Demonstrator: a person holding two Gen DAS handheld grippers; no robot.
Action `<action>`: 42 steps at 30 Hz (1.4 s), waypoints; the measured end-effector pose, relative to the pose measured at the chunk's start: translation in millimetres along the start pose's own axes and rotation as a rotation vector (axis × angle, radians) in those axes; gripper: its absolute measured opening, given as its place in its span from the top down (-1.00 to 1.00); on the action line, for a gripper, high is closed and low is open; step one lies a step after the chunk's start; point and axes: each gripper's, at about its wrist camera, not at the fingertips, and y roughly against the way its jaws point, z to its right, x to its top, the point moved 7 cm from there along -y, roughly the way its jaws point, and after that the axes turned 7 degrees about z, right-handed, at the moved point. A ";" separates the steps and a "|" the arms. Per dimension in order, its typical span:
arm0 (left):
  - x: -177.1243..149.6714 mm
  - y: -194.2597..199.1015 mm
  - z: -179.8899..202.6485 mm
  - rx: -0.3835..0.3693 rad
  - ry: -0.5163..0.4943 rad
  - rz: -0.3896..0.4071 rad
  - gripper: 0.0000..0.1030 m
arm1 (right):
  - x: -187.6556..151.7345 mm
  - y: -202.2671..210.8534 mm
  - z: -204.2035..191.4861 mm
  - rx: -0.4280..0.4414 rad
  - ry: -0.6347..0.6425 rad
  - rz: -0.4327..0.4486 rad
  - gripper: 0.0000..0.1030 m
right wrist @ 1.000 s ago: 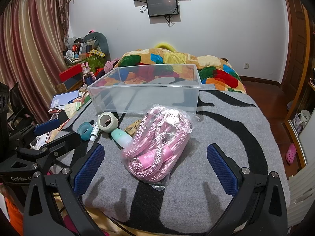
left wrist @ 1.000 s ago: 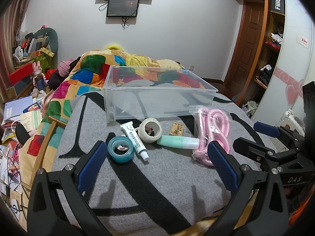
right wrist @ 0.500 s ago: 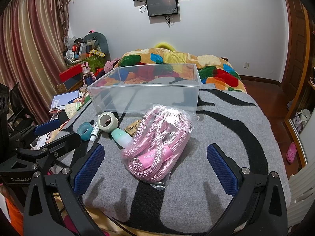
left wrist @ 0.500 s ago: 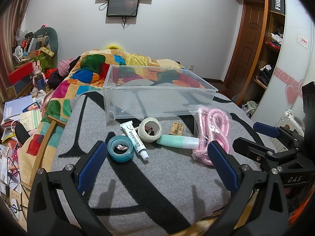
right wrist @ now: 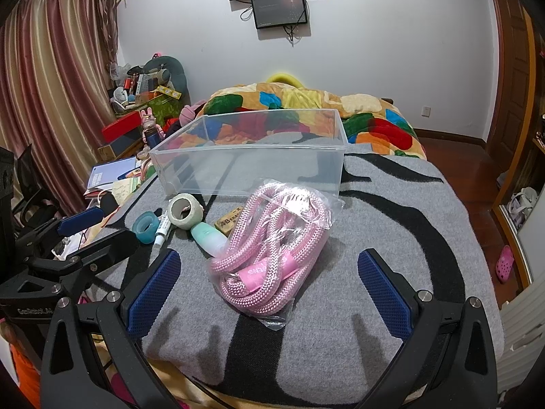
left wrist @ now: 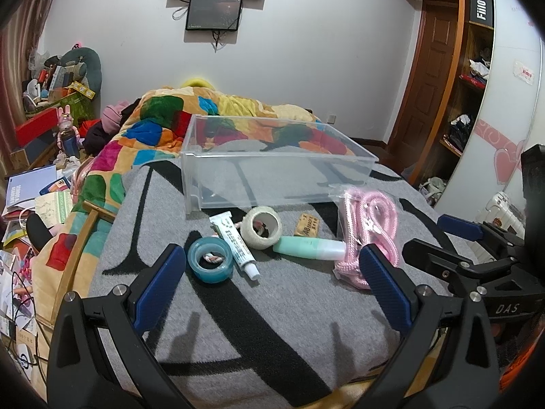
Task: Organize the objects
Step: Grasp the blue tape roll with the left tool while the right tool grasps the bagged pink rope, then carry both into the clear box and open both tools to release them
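On the grey blanket (left wrist: 272,306), left to right: teal tape (left wrist: 210,260), tube (left wrist: 233,240) with unreadable print, white tape (left wrist: 263,223), eraser (left wrist: 307,226) marked "4B", mint bottle (left wrist: 308,248), bagged pink rope (right wrist: 272,248). Behind them the clear bin (left wrist: 272,170) holds nothing. Left gripper (left wrist: 272,289) and right gripper (right wrist: 269,293) both gape, holding nothing.

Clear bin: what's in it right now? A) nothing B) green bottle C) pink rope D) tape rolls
A: the bin shows only blanket through its walls; rope, tape rolls and bottle all lie on the blanket in front of it.
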 end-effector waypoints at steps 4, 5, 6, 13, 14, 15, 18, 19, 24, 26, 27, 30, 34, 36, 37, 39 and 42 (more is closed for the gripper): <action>3.2 -2.1 -7.3 0.015 0.005 0.002 -0.89 | 0.7 -7.8 5.7 -0.013 -0.018 -0.009 -1.00; 3.6 -3.3 -9.4 0.022 0.001 -0.001 -0.75 | 1.4 -10.4 7.7 -0.013 -0.025 -0.013 -1.00; 3.3 -6.4 -12.5 0.035 -0.010 -0.012 -0.71 | 1.8 -13.6 9.0 -0.014 -0.034 -0.018 -1.00; -7.2 -30.1 -39.7 0.088 0.019 -0.081 -0.34 | 2.5 -46.6 13.5 -0.010 -0.112 -0.086 -1.00; -10.7 -34.4 -43.7 0.091 0.031 -0.098 -0.27 | 2.9 -51.5 14.1 -0.018 -0.113 -0.093 -1.00; -13.0 -37.1 -46.1 0.091 0.040 -0.109 -0.23 | 3.1 -55.4 13.7 -0.027 -0.113 -0.099 -1.00; -20.8 -45.7 -53.5 0.093 0.069 -0.136 -0.07 | 1.3 -66.7 13.0 -0.064 -0.117 -0.114 -0.99; -22.2 -47.3 -55.2 0.094 0.077 -0.138 -0.03 | -0.1 -70.4 13.2 -0.076 -0.117 -0.121 -0.99; -24.2 -45.7 -55.0 0.078 0.098 -0.132 0.25 | -9.2 -80.8 14.1 -0.084 -0.113 -0.151 -0.66; -22.5 -43.7 -54.1 0.085 0.087 -0.122 0.25 | -11.5 -78.0 15.3 -0.083 -0.111 -0.145 -0.51; -21.3 -41.5 -53.6 0.089 0.080 -0.115 0.25 | -12.4 -74.7 15.6 -0.080 -0.105 -0.142 -0.47; -17.4 -35.4 -52.4 0.084 0.072 -0.095 0.25 | -13.9 -68.6 20.0 -0.068 -0.105 -0.141 -0.22; -9.2 -26.8 -51.7 0.086 0.064 -0.068 0.25 | -15.1 -57.5 23.5 -0.048 -0.091 -0.128 0.02; -4.5 -22.5 -51.5 0.086 0.061 -0.053 0.25 | -14.5 -52.3 24.4 -0.046 -0.080 -0.122 0.06; -0.8 -19.9 -51.0 0.087 0.058 -0.044 0.25 | -13.4 -49.4 25.3 -0.042 -0.081 -0.118 0.08; 5.3 -15.9 -50.3 0.084 0.053 -0.030 0.25 | -8.7 -43.9 27.3 -0.031 -0.086 -0.108 0.10; 16.9 -10.4 -49.2 0.077 0.041 -0.005 0.25 | 5.6 -34.3 32.0 -0.023 -0.093 -0.072 0.12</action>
